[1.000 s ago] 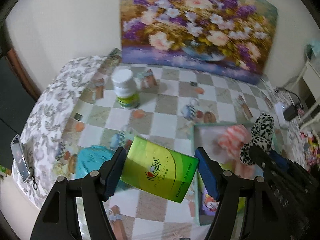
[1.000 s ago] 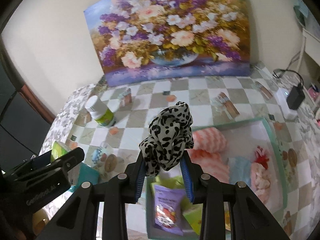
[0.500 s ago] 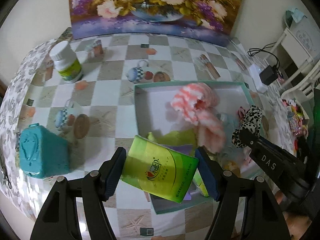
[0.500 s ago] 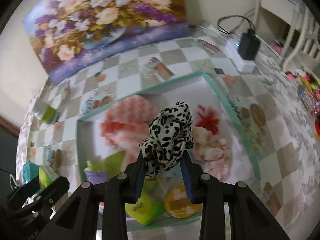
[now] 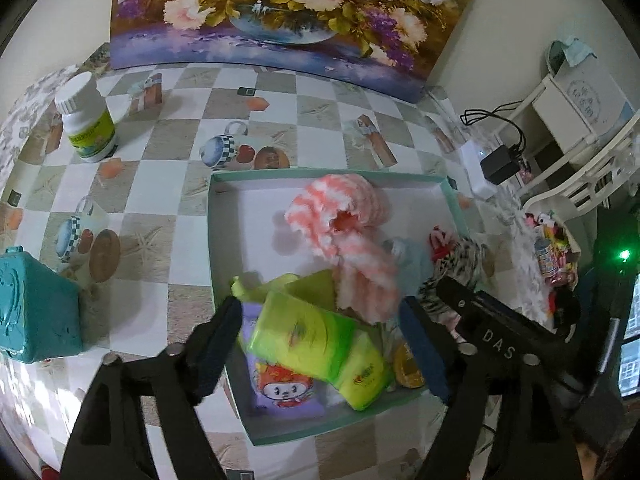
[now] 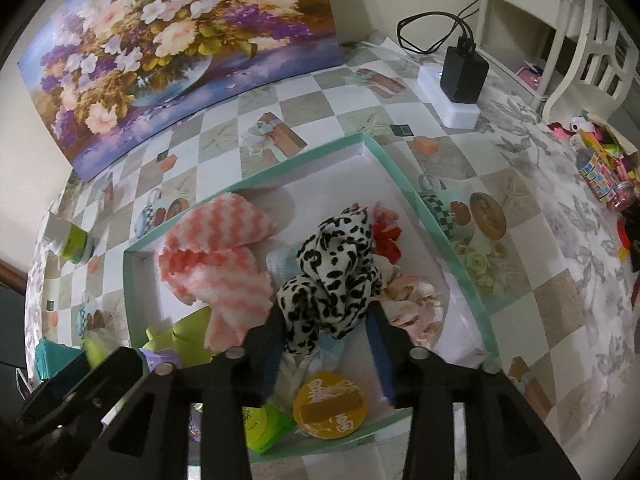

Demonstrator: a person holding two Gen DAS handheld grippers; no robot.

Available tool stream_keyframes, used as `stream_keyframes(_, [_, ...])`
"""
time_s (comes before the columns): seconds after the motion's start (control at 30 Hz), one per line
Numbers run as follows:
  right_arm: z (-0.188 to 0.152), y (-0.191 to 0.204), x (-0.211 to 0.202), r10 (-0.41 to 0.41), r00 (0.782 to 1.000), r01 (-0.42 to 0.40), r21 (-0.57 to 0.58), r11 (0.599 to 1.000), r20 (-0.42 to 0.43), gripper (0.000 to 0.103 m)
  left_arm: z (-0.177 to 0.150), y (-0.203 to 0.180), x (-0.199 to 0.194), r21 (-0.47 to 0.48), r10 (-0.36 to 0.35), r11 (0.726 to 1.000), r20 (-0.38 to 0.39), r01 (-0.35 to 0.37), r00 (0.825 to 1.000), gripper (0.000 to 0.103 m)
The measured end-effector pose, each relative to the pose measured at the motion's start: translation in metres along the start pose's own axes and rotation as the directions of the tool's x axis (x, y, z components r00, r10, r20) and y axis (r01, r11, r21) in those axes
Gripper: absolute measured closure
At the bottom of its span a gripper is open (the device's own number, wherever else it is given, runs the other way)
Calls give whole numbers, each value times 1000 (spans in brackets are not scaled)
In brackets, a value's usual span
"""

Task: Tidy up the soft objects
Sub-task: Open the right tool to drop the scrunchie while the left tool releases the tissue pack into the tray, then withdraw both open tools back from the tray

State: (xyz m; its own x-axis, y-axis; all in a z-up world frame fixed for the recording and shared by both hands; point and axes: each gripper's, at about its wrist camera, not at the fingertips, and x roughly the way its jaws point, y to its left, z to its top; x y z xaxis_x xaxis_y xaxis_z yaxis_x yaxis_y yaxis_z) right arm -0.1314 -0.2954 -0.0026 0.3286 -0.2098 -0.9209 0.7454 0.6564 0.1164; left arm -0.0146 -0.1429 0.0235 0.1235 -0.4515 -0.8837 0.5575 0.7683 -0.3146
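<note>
Over the teal box point(image 5: 212, 240), the left gripper point(image 5: 320, 336) stands spread wide, the green pack point(image 5: 300, 332) blurred between its jaws, apart from both. At 3 o'clock the right gripper point(image 6: 326, 344), jaws parted, has the leopard scarf point(image 6: 336, 268) between its pads, above the box's point(image 6: 404, 184) pink towel point(image 6: 216, 264).

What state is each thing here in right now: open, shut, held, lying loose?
Left tongs: open, gripping nothing.
Green pack: blurred between the open fingers, above the box's contents.
Right tongs: open; the leopard cloth sits between them.
Box: open, no lid.
Striped towel: lying crumpled in the box.
Bottle: upright, capped.
Teal case: shut.
</note>
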Motion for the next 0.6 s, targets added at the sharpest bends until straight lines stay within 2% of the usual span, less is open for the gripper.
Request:
stream_keyframes(0.07, [0, 1, 0, -6, 1000, 6, -1, 1000, -1, 41, 0, 4, 0, -14, 5, 1000, 2, -5, 1000, 20])
stream_keyframes(0.2, [-2, 2, 1, -12, 1000, 12, -8, 1000, -1, 34, 0, 19, 0, -61, 38, 997, 3, -38, 999, 17])
stream_keyframes(0.27, [-5, 3, 2, -18, 1000, 17, -14, 1000, -10, 29, -1, 27, -1, -81, 87, 993, 11, -86, 996, 10])
stream_keyframes(0.33, [-8, 3, 4, -23, 1000, 23, -18, 1000, -17, 23, -1, 36, -3, -98, 148, 985, 21, -145, 989, 8])
stream_keyframes(0.47, [-16, 3, 4, -32, 999, 31, -31, 999, -16, 3, -4, 53, -6, -128, 221, 968, 14, -218, 975, 4])
stream_keyframes(0.6, [-22, 8, 2, -43, 999, 42, -56, 998, -9, 0, -11, 60, -11, -136, 260, 957, 17, -256, 965, 3])
